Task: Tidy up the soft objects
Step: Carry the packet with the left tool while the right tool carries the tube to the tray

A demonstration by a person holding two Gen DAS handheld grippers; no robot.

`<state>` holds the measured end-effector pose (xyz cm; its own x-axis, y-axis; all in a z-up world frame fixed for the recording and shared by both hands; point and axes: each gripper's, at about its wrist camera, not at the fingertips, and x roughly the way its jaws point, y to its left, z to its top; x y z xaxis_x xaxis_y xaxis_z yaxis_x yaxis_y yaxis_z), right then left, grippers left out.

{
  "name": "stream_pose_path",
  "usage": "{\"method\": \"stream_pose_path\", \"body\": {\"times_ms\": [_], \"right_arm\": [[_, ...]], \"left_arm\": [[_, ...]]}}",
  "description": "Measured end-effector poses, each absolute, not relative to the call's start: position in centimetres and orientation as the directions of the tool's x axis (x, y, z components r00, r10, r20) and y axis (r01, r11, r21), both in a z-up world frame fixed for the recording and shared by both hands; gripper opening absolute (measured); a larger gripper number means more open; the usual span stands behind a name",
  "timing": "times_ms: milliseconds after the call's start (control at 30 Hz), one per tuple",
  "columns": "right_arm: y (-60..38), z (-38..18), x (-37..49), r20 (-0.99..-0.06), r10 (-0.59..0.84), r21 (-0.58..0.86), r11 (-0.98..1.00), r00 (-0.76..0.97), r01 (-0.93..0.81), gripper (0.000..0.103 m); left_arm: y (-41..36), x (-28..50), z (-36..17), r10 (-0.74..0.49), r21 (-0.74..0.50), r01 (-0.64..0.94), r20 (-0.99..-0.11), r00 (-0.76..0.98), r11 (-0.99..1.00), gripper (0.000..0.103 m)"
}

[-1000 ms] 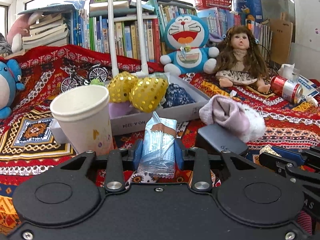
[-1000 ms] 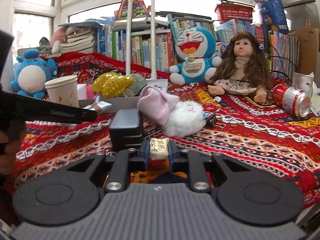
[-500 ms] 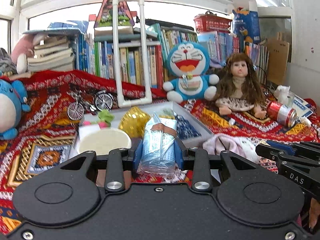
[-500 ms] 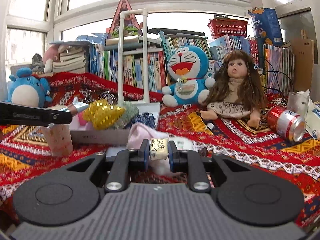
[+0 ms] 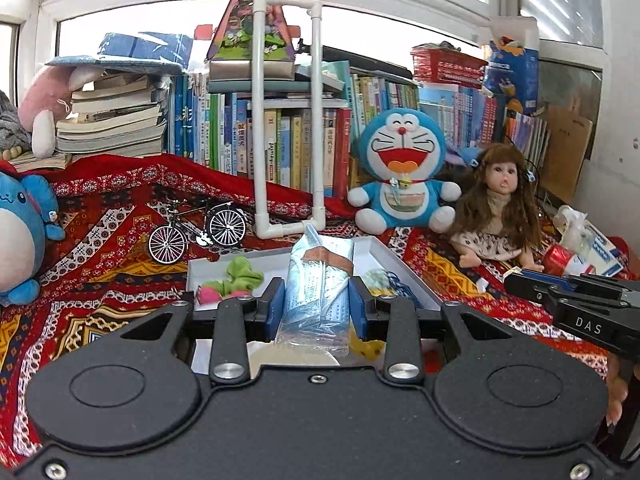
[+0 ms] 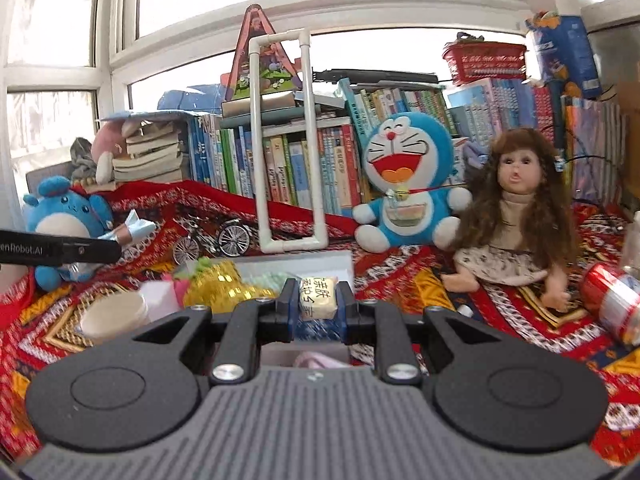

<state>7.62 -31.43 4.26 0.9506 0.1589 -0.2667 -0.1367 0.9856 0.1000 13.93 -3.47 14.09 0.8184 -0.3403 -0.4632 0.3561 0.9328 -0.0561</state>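
Soft objects are partly gathered already: the shallow white box (image 5: 384,248) on the red patterned cloth (image 5: 100,240) holds a green plush piece (image 5: 242,276), something pink (image 5: 208,294), a gold sequinned pouch (image 6: 224,284) and a dark blue knitted item (image 5: 404,290), all lying loose inside its walls. Two more things are on their way. The left gripper (image 5: 318,308) has its blue pads pressed against both sides of a clear packet of face masks (image 5: 320,280), which stands upright between them above the box's near edge. The right gripper (image 6: 318,306) is nearly closed on a small pale yellow packet (image 6: 318,300) with dark printed characters, held over the box's near right corner as its own camera shows it. Neither item touches the box yet, so I judge both are mid-carry and the drop into the box is the step left for each.

Outside the box, a white foam cup (image 6: 114,314) stands just beside its left wall, and a scrap of pink fabric (image 6: 316,360) shows below the right gripper, near the front edge of the cloth; it looks soft and may still need collecting. Farther back, a blue cat plush (image 5: 402,172) and a long-haired doll (image 5: 496,208) sit against the row of books (image 5: 280,144), a round blue plush (image 5: 20,236) sits at the cloth's left edge, and a model bicycle (image 5: 198,232) and a white pipe frame (image 5: 288,120) stand behind the box. A red can (image 6: 612,304) lies at the right edge. Whether the large plush toys count as part of the sorting I cannot tell.
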Motion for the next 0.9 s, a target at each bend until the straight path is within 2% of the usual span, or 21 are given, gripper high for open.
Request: {"method": "stream_pose_path", "body": {"times_ms": [233,467,900], "right_arm": [[-30.5,6.1,13.0,-0.34,0.197,0.106,0.98,0.92,-0.171,0.024],[-29.6,5.0,17.4,-0.477,0.252,0.203,0.964,0.842,-0.173,0.024],[-26.2,2.7,19.1,-0.582,0.387,0.261,0.922,0.715,-0.287,0.024]], "left_arm": [[-1.3,20.0,15.3,-0.328,-0.129,0.308,-0.536,0.778,0.943,0.032],[0.3,24.2,13.1,-0.338,-0.219,0.258,-0.646,0.684,0.941,0.032],[-0.1,28.6,8.7,-0.397,-0.308,0.254,-0.769,0.501,0.917,0.032]]}}
